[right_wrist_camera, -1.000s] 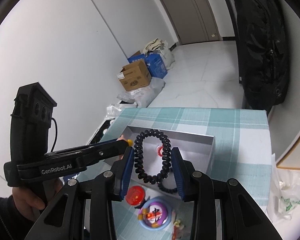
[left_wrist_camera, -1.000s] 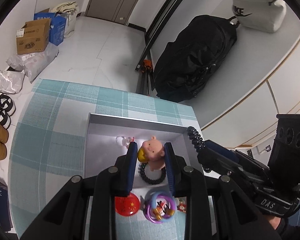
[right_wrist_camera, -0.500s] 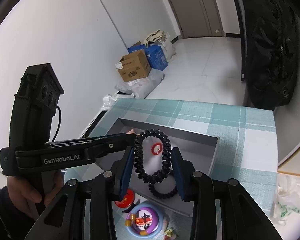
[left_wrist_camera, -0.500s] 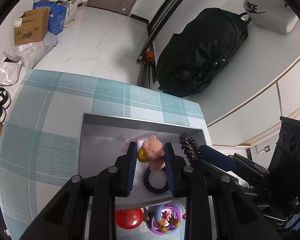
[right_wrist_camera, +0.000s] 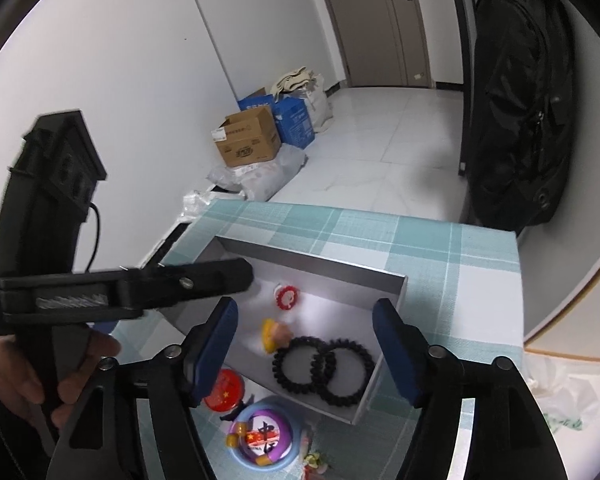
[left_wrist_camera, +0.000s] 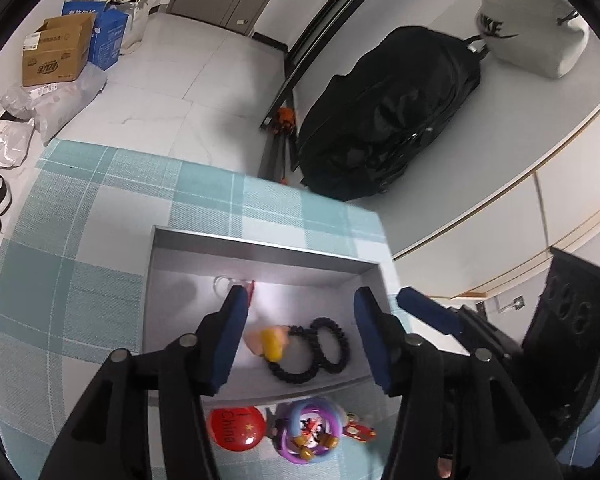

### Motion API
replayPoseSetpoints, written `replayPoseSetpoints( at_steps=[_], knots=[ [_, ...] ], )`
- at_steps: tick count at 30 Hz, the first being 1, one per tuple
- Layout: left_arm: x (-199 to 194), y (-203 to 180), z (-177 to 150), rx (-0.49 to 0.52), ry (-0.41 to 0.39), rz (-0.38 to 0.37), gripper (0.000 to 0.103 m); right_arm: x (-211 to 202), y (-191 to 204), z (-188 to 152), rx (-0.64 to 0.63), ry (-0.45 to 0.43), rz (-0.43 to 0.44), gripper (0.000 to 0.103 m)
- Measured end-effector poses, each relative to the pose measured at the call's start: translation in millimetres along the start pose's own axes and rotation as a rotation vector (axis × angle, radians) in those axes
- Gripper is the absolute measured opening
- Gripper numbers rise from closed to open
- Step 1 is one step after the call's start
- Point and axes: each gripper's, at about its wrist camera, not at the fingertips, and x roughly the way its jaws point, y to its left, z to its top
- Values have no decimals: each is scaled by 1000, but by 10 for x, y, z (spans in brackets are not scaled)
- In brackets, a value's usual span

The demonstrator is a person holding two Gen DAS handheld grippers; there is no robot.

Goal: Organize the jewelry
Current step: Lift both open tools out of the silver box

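Both jaws opening, nothing between them: left gripper (left_wrist_camera: 300, 336), right gripper (right_wrist_camera: 306, 344). Two black beaded bracelets (right_wrist_camera: 322, 370) and small pink pig charm (right_wrist_camera: 276, 334) lie in grey shallow tray (right_wrist_camera: 312, 266) on desk. Bracelets look light, floppy; pinch across one bead strand.

A pale tiled floor (right_wrist_camera: 384, 152) is being lit brightly. A cardboard box (right_wrist_camera: 247, 142) is lying far left by the white wall (right_wrist_camera: 112, 60); a black bag (right_wrist_camera: 520, 104) is being propped far right.
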Motion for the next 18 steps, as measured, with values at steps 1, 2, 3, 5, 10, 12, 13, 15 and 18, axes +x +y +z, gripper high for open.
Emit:
replayPoseSetpoints(
  at_steps=[1,2,3,5,10,12,13,15,18],
  knots=[
    [-17,-3,-3,-1,-2,5,51,-14,11,-2,-2,1,-8,70],
    [-35,-7,-12,1,-4,3,51,-42,25,-9,-6,-1,-13,70],
    [-76,-4,-34,5,-10,8,52,-77,38,-17,-11,-6,-18,71],
    [-139,2,-71,11,-25,20,52,-157,58,-34,-18,-22,-31,77],
    [-294,-37,-175,33,-77,85,52,-340,84,-93,-12,-56,-56,83],
    [-314,-65,-216,44,-77,100,52,-398,94,-118,-4,-62,-70,83],
    [-315,-74,-231,47,-78,109,52,-421,98,-128,-1,-64,-70,83],
    [-346,-121,-281,61,-89,124,53,-489,123,-151,0,-76,-68,83],
    [-366,-170,-344,83,-98,145,53,-577,170,-199,-9,-93,-71,85]
  ],
)
